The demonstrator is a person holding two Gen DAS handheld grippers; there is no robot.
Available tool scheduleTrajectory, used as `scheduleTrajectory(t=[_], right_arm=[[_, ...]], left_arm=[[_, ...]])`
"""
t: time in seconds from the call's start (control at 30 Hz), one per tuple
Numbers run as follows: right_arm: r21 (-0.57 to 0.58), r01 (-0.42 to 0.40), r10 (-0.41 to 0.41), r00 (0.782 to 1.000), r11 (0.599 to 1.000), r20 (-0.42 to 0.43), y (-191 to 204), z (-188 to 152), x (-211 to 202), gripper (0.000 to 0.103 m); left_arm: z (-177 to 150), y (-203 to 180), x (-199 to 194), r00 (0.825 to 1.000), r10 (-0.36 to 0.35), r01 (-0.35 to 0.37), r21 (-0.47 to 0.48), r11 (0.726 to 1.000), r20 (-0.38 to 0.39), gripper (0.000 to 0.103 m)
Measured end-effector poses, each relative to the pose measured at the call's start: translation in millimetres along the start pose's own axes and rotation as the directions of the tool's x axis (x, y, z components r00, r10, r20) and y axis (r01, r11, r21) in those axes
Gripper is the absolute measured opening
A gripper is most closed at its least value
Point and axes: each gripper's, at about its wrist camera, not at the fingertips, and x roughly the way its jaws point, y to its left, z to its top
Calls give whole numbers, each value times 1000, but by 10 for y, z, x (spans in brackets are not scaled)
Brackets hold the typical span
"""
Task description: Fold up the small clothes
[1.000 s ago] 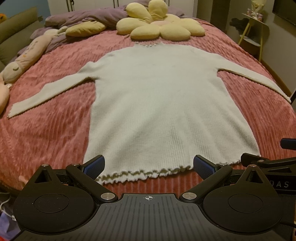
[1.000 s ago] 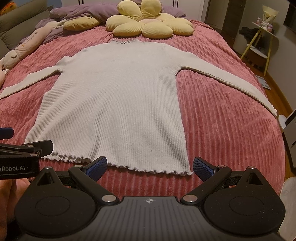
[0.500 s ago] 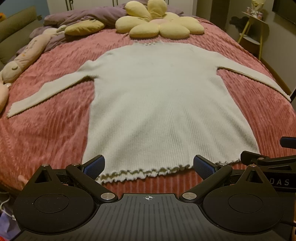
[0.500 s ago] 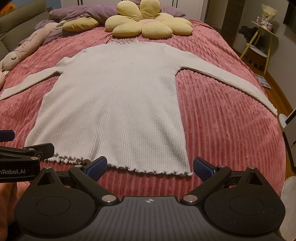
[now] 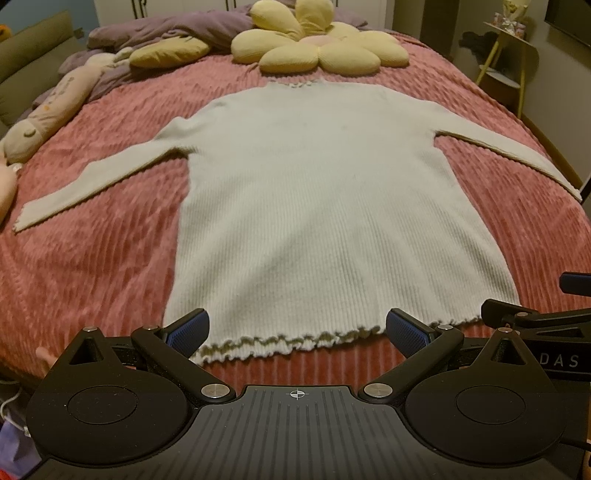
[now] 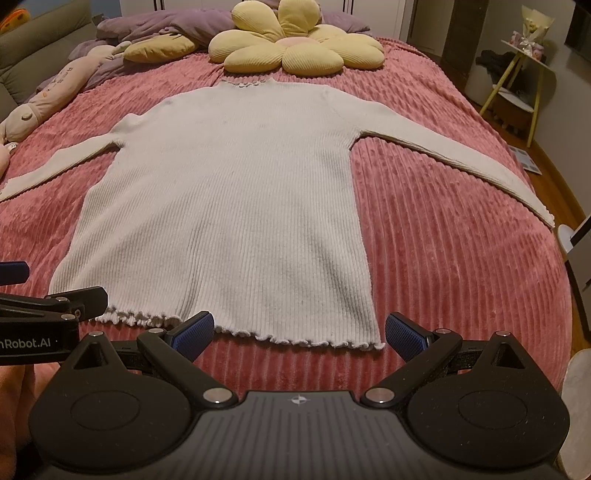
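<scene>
**Both tools wide, sweater flat on bed**

Left tool [image 5: 297, 328]: jaws spread wide, nothing between them, held at the near hem. Right tool [image 6: 299, 328]: same, wide and empty, just beside the left one, toward the hem's right corner. Neither blue pad clearly touches cloth; cannot tell contact.

Sweater [image 5: 332, 206]: pale ribbed knit, laid flat, ruffled hem near, collar far, both sleeves stretched out left and right. Hem shows two ruffled layers slightly offset.

Bed cover [image 6: 443, 236]: pink, ribbed plush, carries the sweater; bare on both sides of the body.

Far end: yellow flower cushion [image 6: 295, 44] just beyond the collar, a yellow pillow [image 5: 168, 51] to its left, purple bedding [image 5: 177, 29] behind. Long plush toy [image 5: 51, 107] along the left edge.

Room: dim warm light; yellow-legged side table [image 6: 524, 77] at far right, wood floor below.
</scene>
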Motion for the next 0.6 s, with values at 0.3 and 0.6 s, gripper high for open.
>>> scheduleTrajectory(t=[0.3, 0.6], right_arm=[[10, -10, 10, 1000, 1000, -8, -10, -7, 44, 99], [36, -52, 52, 999, 998, -10, -53, -18, 126, 99]], left_arm=[[-8, 1, 38, 1000, -2, 2, -3, 1000, -12, 103], [25, -24, 106, 999, -6, 6, -5, 1000, -32, 103]])
